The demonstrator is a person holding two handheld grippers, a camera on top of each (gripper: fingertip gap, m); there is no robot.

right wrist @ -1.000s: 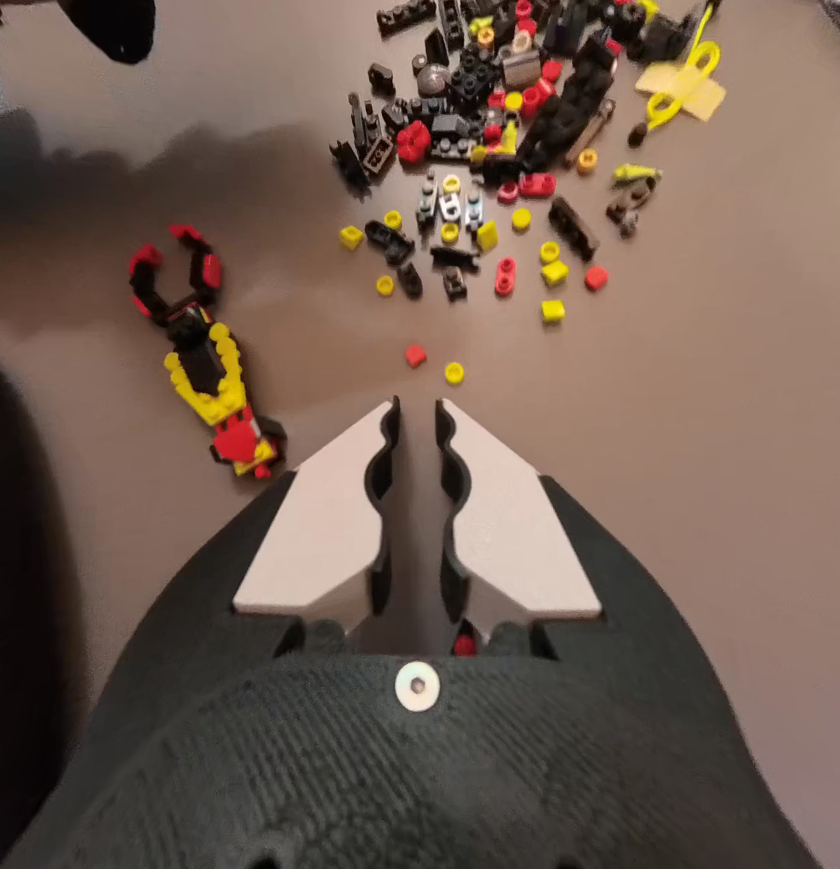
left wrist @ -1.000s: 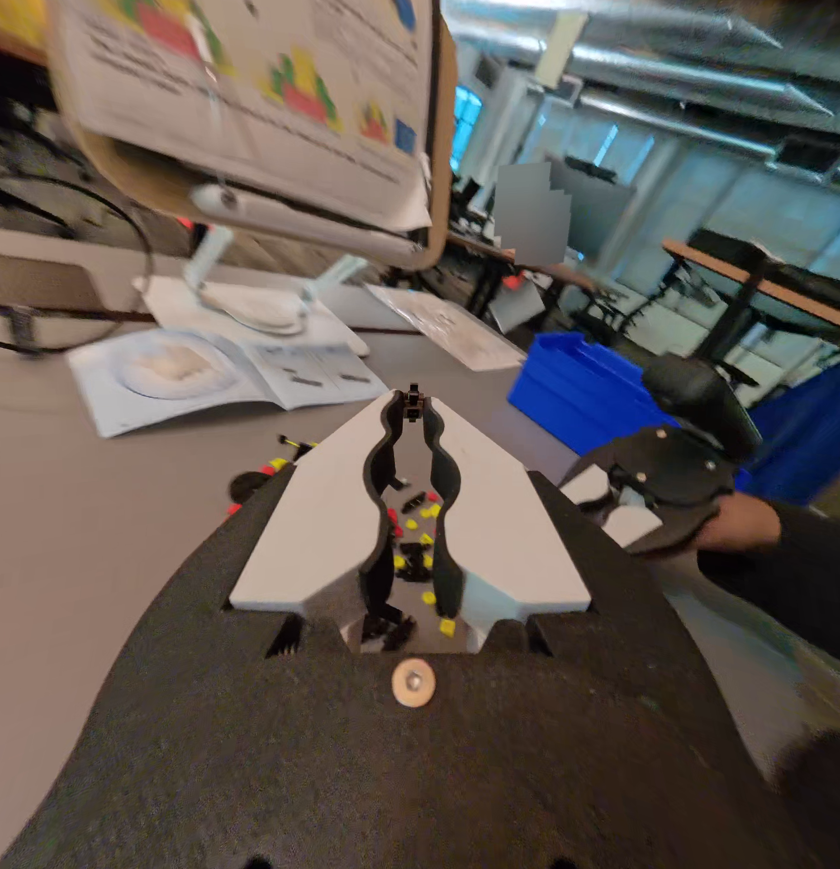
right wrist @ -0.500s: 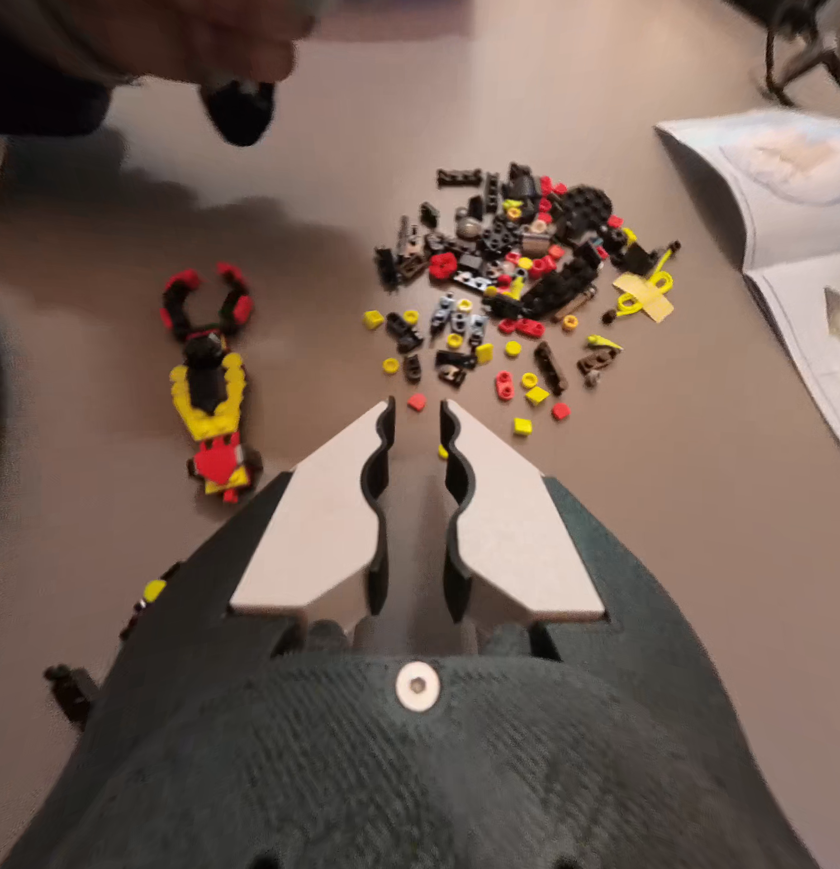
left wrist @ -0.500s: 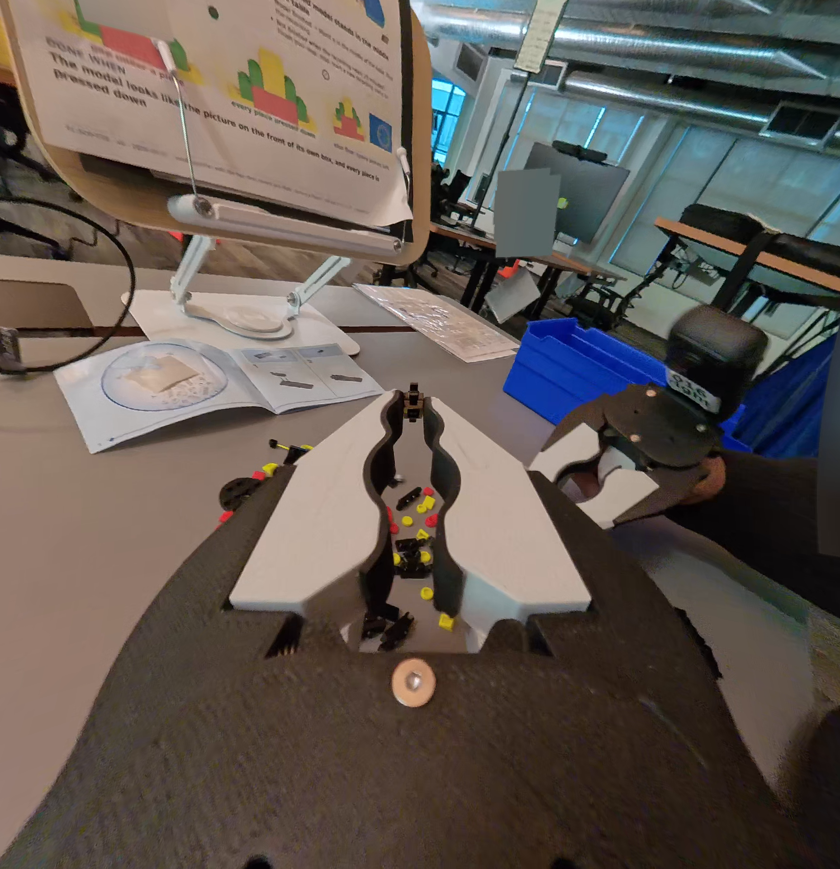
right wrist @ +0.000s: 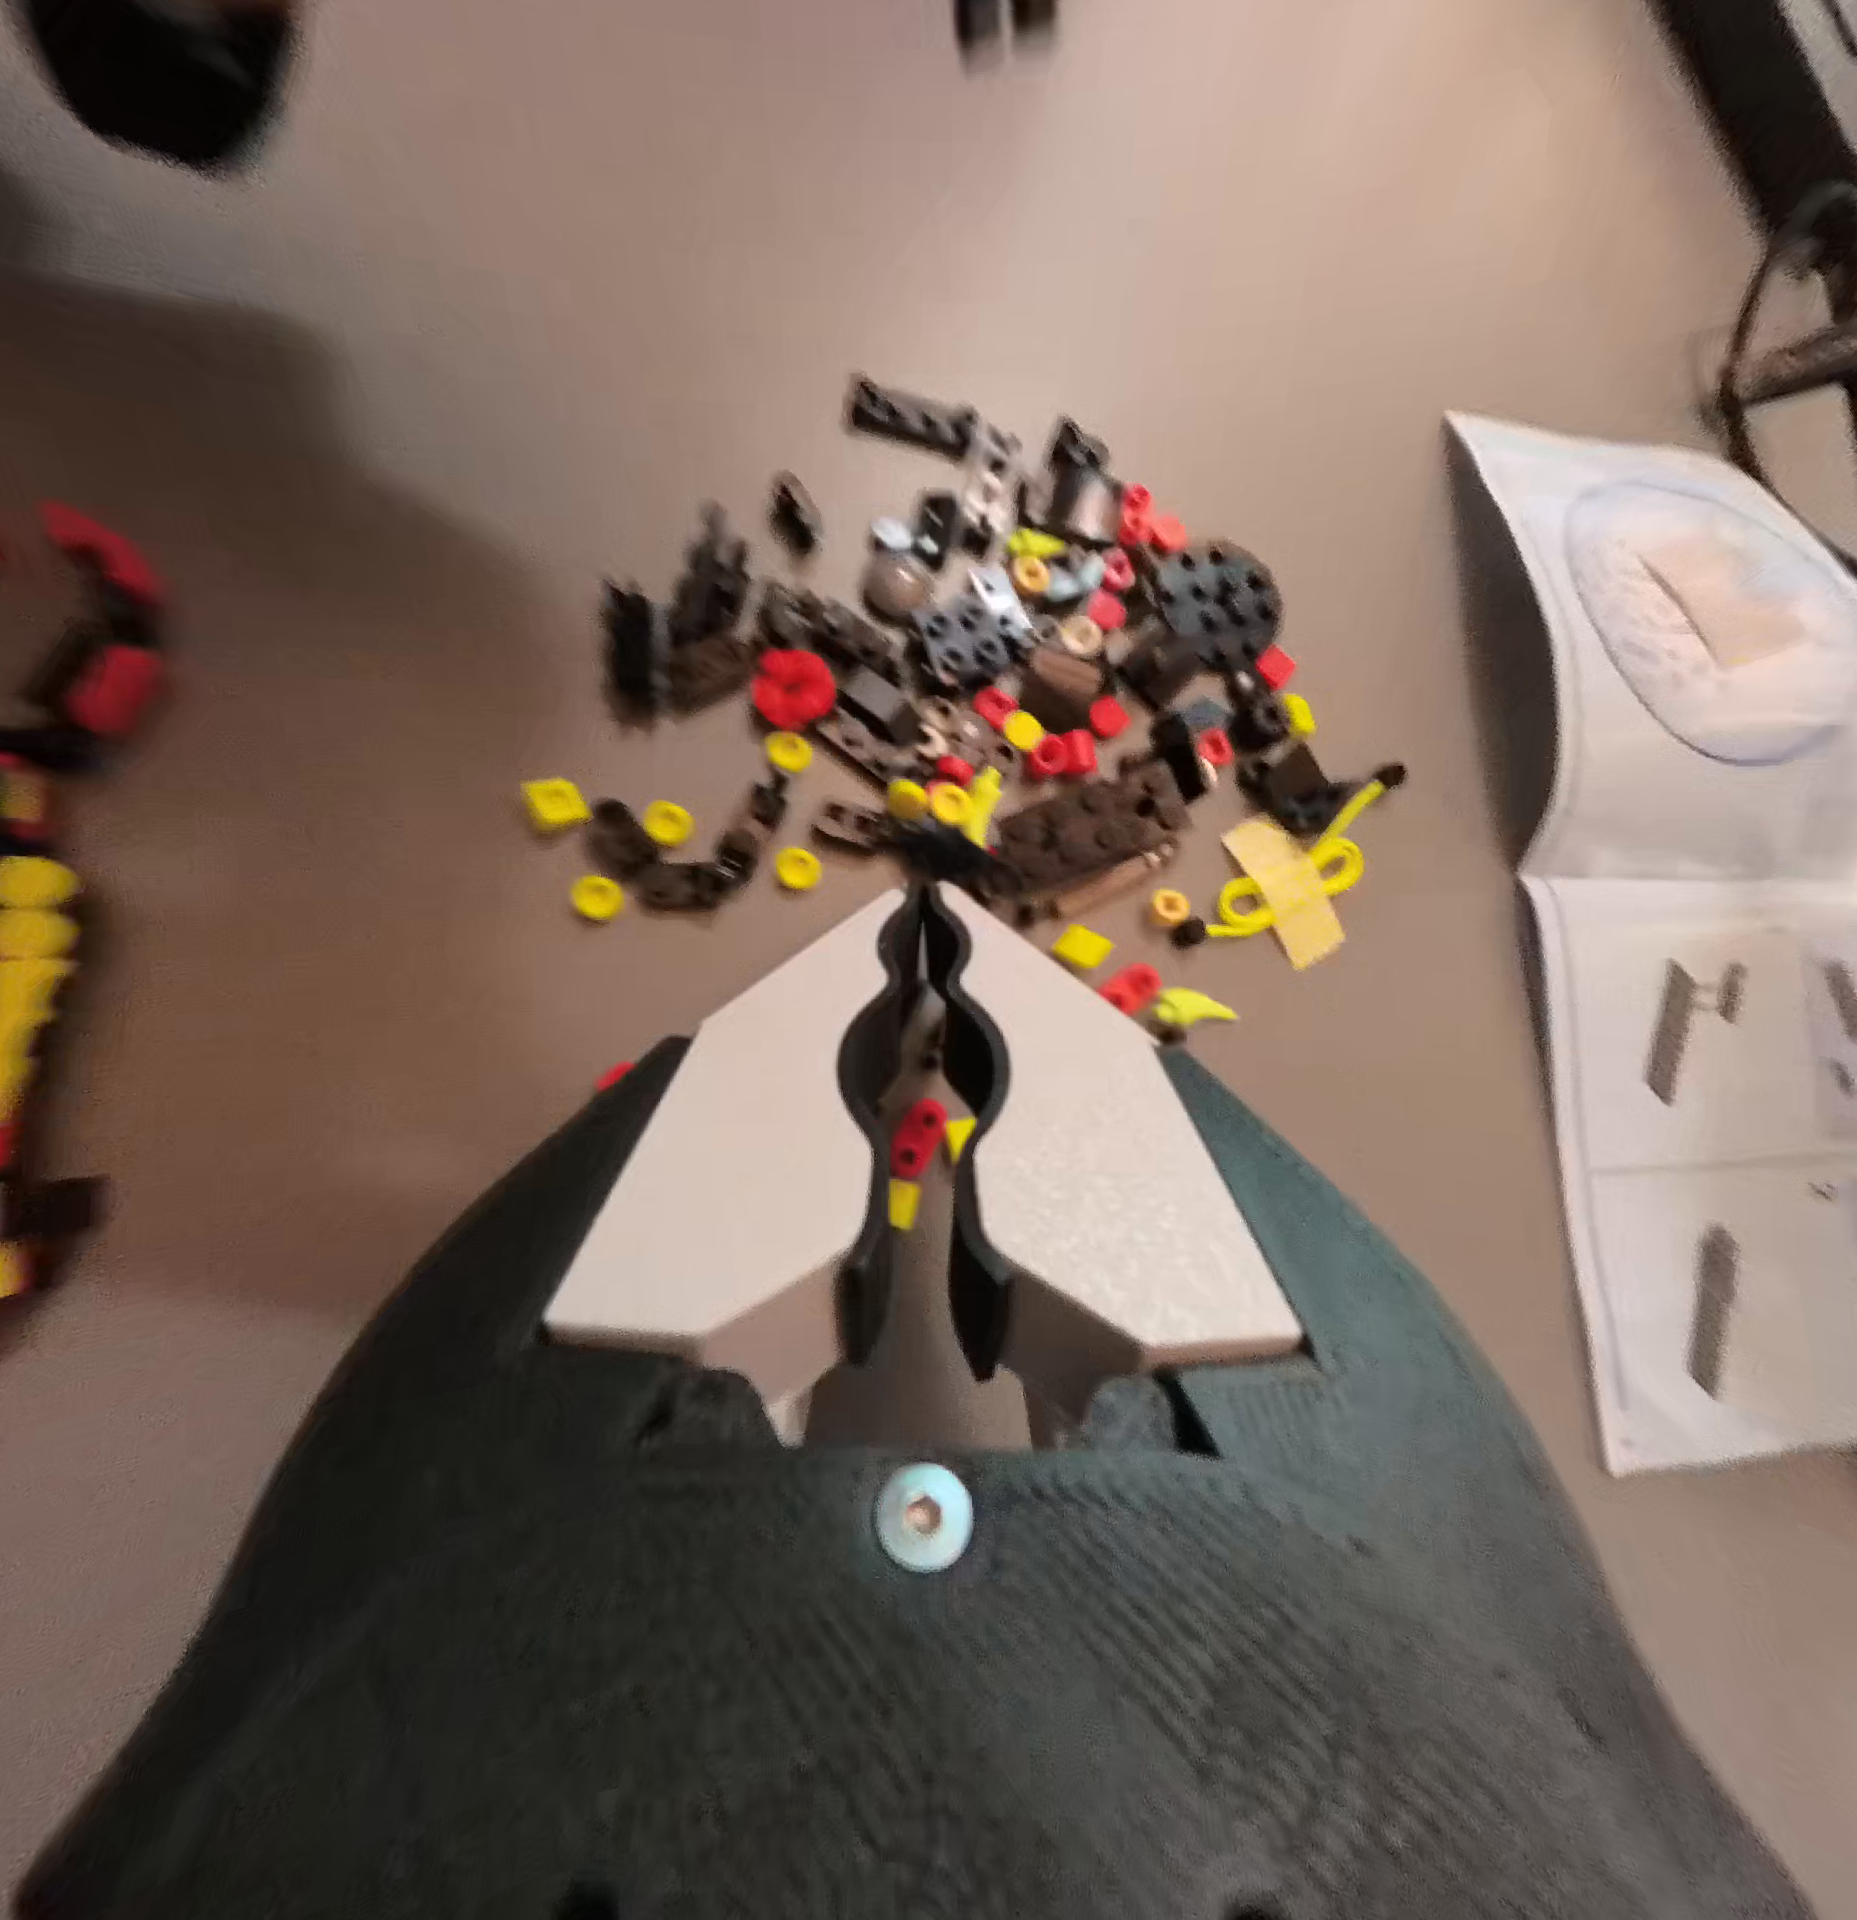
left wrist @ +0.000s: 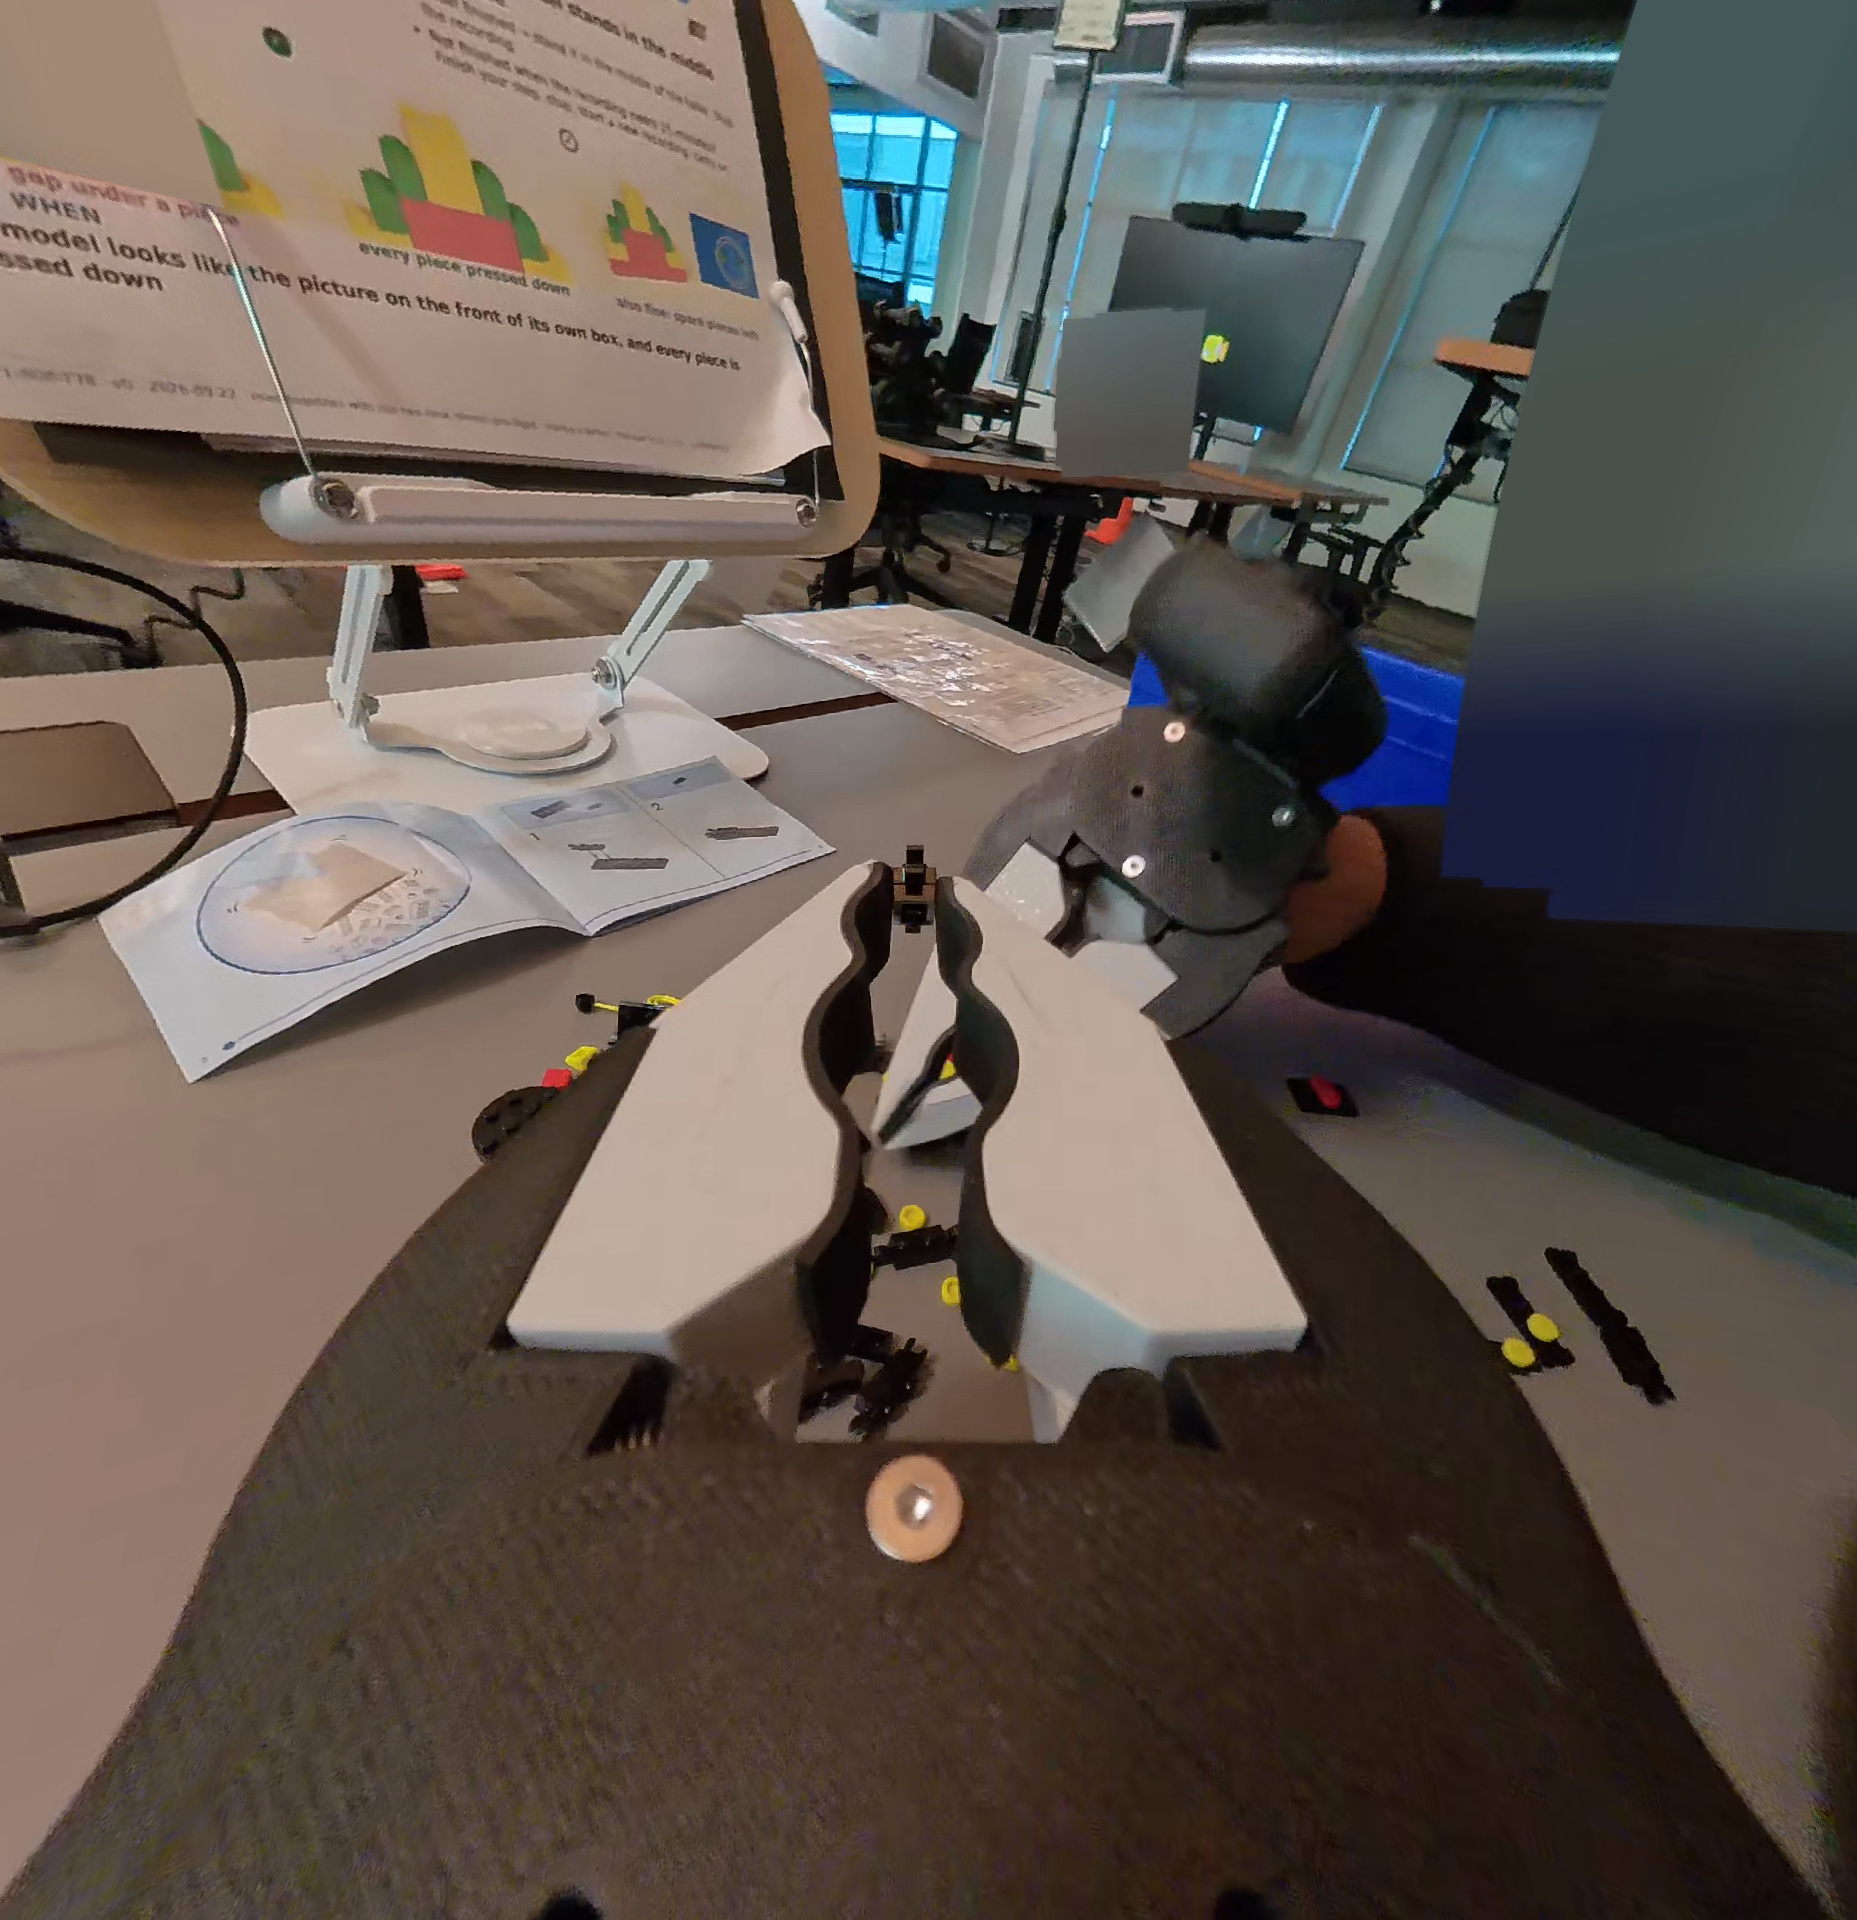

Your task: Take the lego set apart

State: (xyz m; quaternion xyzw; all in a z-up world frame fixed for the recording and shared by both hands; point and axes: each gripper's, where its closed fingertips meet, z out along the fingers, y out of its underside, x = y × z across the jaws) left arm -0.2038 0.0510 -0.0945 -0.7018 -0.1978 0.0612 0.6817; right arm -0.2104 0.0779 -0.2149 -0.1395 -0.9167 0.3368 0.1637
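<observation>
- Your left gripper point(left wrist: 911, 899) pinches a small black piece point(left wrist: 911, 883) at its tips; the piece is too small to tell its shape.
- Your right gripper point(right wrist: 922, 902) covers part of the loose brick pile point(right wrist: 965, 686), and its tips blur into the dark bricks there.
- The red, yellow and black lego model point(right wrist: 30, 914) is blurred and cut off by the left edge.
- The booklet point(right wrist: 1713, 935) runs off the right edge.

From my right wrist view, the pile of loose pieces point(right wrist: 965, 707) lies on the table point(right wrist: 488, 416) ahead. The partly built model point(right wrist: 30, 914) lies left of it; the open booklet point(right wrist: 1713, 935) lies right.
</observation>
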